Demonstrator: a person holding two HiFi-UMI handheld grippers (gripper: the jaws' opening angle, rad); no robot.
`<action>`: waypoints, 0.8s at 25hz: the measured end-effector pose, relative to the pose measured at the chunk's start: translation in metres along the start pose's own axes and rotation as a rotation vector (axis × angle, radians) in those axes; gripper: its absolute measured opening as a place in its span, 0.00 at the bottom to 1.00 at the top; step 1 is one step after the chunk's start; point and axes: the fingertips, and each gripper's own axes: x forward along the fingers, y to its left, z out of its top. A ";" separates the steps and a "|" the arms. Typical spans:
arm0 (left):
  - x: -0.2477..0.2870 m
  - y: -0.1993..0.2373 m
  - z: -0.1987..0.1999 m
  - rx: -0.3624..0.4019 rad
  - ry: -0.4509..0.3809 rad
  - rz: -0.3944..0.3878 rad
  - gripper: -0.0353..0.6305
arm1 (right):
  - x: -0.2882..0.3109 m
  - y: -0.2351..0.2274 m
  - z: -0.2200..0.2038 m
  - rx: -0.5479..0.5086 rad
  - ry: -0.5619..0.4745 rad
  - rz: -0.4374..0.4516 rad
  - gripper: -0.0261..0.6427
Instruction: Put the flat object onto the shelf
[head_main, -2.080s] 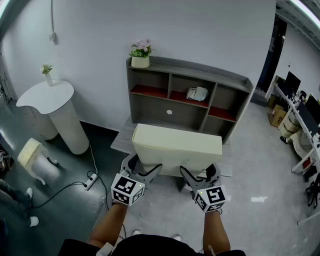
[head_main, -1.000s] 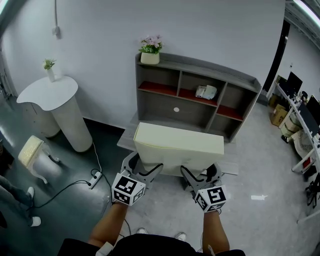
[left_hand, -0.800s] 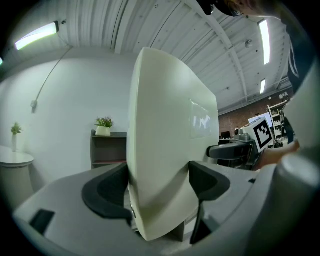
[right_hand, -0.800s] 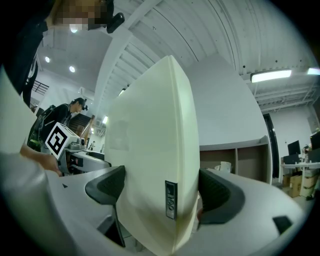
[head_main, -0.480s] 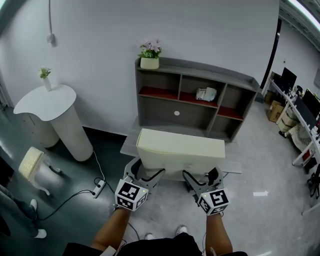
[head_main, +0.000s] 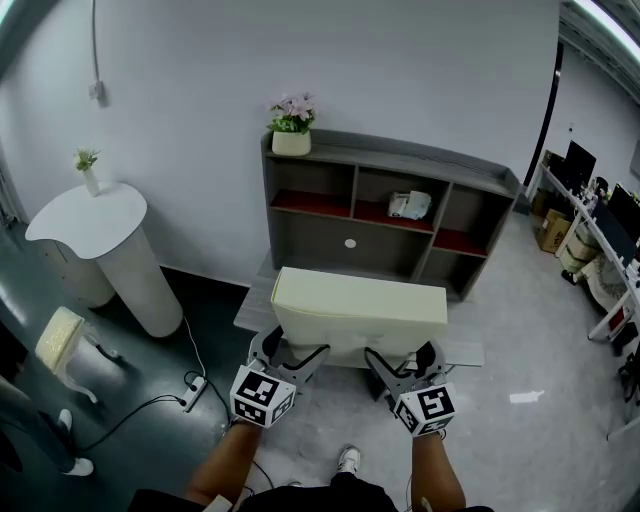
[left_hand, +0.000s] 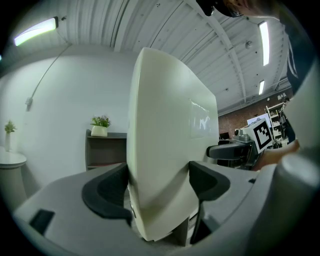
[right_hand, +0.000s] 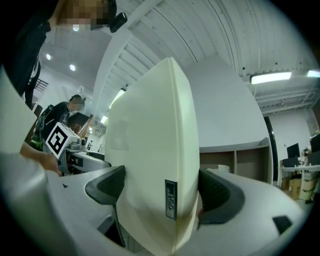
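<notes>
Head view: left gripper (head_main: 290, 352) and right gripper (head_main: 398, 360) each clamp the near long edge of the cream flat panel (head_main: 360, 300). It is held roughly level in the air, short of the grey shelf unit (head_main: 400, 160). Looks like the carry phase.

- Hold both hands at one height, no twist between them.
- Aim for the bare top board right of the flower pot (head_main: 291, 142); the compartments look too small.
- Land the far edge first, then release both sides together.

Left gripper view: jaws wide, pads (left_hand: 107, 192) pressing both faces of the panel. The surface is smooth and glossy with rounded corners, so I'd guess it's slip-prone.

Right gripper view: same wide clamp on the panel. It is thick, uniform cream, with a small dark label (right_hand: 171, 199) on its edge.
</notes>
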 end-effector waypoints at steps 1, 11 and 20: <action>0.008 0.002 0.001 0.001 0.000 0.002 0.63 | 0.005 -0.007 -0.001 -0.001 -0.002 0.000 0.71; 0.088 0.020 0.000 0.004 0.012 0.012 0.63 | 0.048 -0.076 -0.019 0.028 0.002 0.011 0.71; 0.145 0.018 0.000 0.006 0.016 0.020 0.63 | 0.066 -0.129 -0.030 0.029 -0.009 0.013 0.71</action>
